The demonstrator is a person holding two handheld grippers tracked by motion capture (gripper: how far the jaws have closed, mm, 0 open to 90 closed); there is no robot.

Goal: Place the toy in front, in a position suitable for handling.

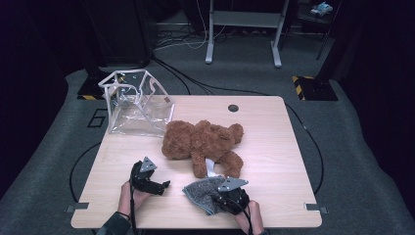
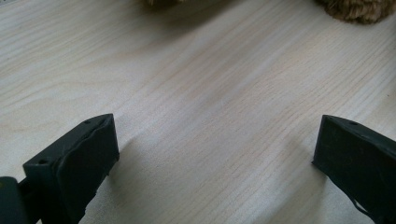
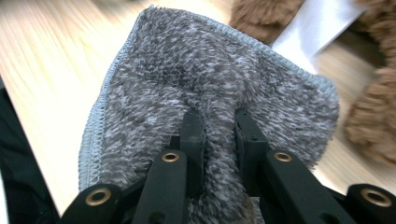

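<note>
A grey fuzzy cloth lies near the table's front edge, just in front of the brown teddy bear. My right gripper is shut on the cloth, with a fold of it pinched up between the jaws. The bear's legs and its white tag show beyond the cloth. To the left of the cloth my left gripper stands open low over bare wood, with nothing between its jaws.
A clear plastic bag with white trim stands open at the table's back left corner. A round cable hole sits near the back edge. Cables run over the grey carpet behind the table.
</note>
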